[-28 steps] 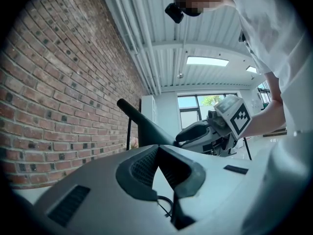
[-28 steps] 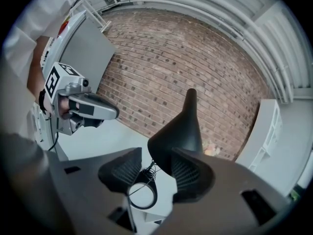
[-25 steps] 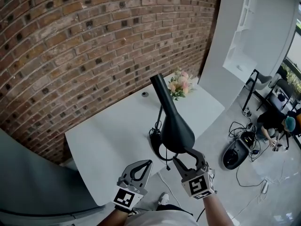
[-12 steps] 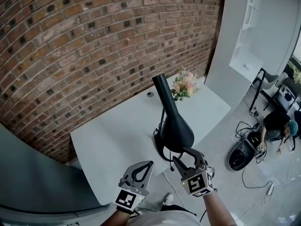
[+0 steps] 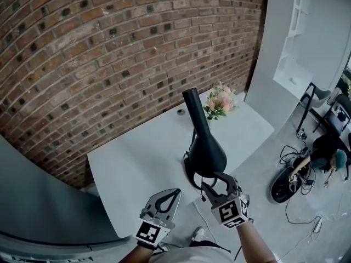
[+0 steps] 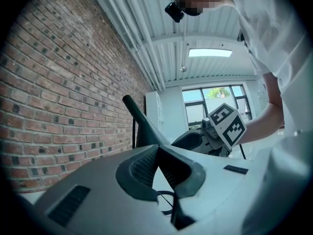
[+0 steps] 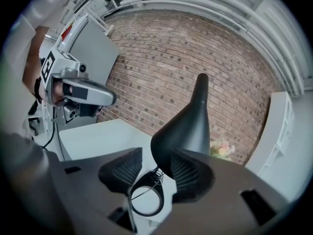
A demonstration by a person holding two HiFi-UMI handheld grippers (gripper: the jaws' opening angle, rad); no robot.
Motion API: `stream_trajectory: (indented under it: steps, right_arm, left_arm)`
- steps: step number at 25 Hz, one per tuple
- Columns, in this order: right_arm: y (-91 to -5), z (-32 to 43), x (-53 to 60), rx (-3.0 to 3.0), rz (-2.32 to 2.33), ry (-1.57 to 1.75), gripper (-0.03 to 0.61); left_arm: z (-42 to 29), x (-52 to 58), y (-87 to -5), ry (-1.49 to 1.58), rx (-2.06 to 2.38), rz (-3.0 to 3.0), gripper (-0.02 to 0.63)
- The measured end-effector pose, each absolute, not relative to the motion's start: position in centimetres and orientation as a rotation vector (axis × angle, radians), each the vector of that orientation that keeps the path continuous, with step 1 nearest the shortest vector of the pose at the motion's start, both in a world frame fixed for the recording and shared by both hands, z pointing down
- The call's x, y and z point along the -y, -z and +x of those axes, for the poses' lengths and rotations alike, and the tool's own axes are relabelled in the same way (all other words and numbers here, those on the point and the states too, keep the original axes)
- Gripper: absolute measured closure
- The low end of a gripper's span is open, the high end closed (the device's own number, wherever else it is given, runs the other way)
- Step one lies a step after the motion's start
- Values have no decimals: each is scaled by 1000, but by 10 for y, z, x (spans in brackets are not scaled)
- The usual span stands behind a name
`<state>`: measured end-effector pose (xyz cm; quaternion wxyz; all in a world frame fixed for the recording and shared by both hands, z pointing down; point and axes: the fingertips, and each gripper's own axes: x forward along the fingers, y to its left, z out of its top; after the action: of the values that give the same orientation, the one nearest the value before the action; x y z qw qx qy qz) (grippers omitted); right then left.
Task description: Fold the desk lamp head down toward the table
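Note:
The black desk lamp stands on the white table (image 5: pixel 131 163), its cone-shaped head (image 5: pixel 205 149) upright, wide end low and narrow neck pointing up. In the right gripper view the lamp head (image 7: pixel 188 126) fills the middle, above the lamp's ring base (image 7: pixel 145 199). My right gripper (image 5: pixel 214 178) is open at the head's lower rim. That rim lies between the jaws of the right gripper (image 7: pixel 157 155), against the right-hand pad (image 7: pixel 188 173). My left gripper (image 5: pixel 174 192) hovers to the left, shut and empty. Its tips meet in the left gripper view (image 6: pixel 157 148), where the lamp (image 6: pixel 142 126) shows beyond.
A brick wall (image 5: pixel 109 53) runs behind the table. A flower bunch (image 5: pixel 219 103) sits at the table's far end. A black cord (image 5: pixel 189 174) loops near the lamp base. On the floor to the right are a person (image 5: pixel 329 158), cables and a black device (image 5: pixel 285 185).
The head view has drifted, so the table and lamp sit a little further right. My right gripper stays at the lamp head's rim. The left gripper stays shut beside it.

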<state>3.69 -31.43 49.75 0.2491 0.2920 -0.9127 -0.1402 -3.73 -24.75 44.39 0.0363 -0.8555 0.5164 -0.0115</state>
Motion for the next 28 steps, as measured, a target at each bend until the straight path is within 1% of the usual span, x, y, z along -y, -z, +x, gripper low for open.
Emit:
stream_trajectory:
  steps: [5, 12, 16, 24, 28]
  right_arm:
    - [-494, 36, 314, 2489, 778, 391, 391]
    - [-479, 43, 313, 2585, 879, 287, 391]
    - [-462, 46, 309, 2655, 951, 238, 413]
    - [-447, 52, 300, 2675, 1016, 255, 446]
    - [-439, 55, 297, 2686, 1036, 268, 488]
  left_arm:
    - [-38, 245, -445, 47, -1609, -2629, 606]
    - [-33, 246, -445, 45, -1602, -2628, 606]
    - [-29, 245, -443, 26, -1586, -2633, 606]
    - [-25, 241, -440, 10, -1575, -2631, 606]
    - [-24, 239, -438, 0, -1572, -2629, 606]
